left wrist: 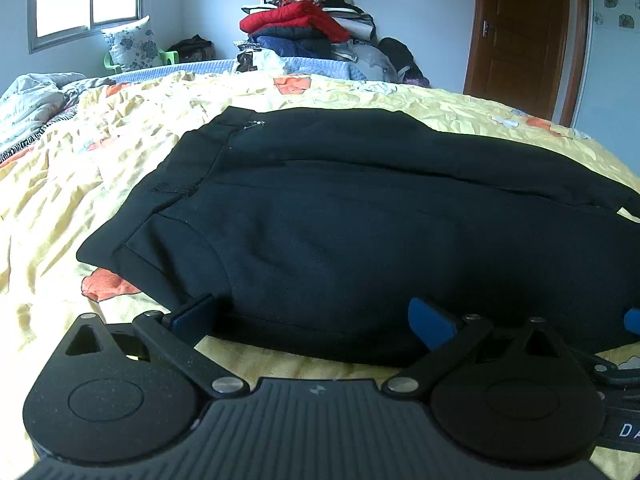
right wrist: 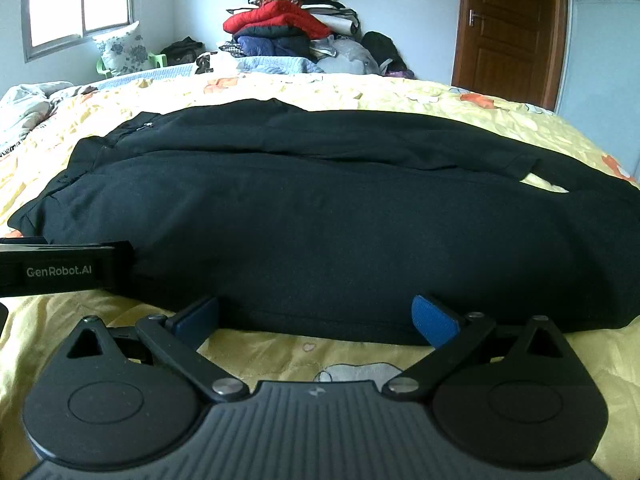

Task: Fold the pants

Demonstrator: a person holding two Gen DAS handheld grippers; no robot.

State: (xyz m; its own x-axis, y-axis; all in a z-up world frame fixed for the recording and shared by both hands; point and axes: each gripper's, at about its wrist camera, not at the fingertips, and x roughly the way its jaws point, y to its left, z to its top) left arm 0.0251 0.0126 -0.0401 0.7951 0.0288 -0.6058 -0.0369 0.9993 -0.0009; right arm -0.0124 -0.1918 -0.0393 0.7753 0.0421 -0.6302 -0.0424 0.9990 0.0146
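Note:
Black pants lie flat across a yellow flowered bedspread, waistband to the left, legs running right. They also fill the right wrist view. My left gripper is open, its blue pads at the near edge of the pants by the waist end. My right gripper is open, its blue pads at the near edge of the pants further along the leg. Neither holds cloth. The left gripper's body shows at the left of the right wrist view.
A tall pile of clothes stands beyond the bed's far edge. A flowered pillow leans under the window. A crumpled quilt lies at the far left. A brown door is at the right.

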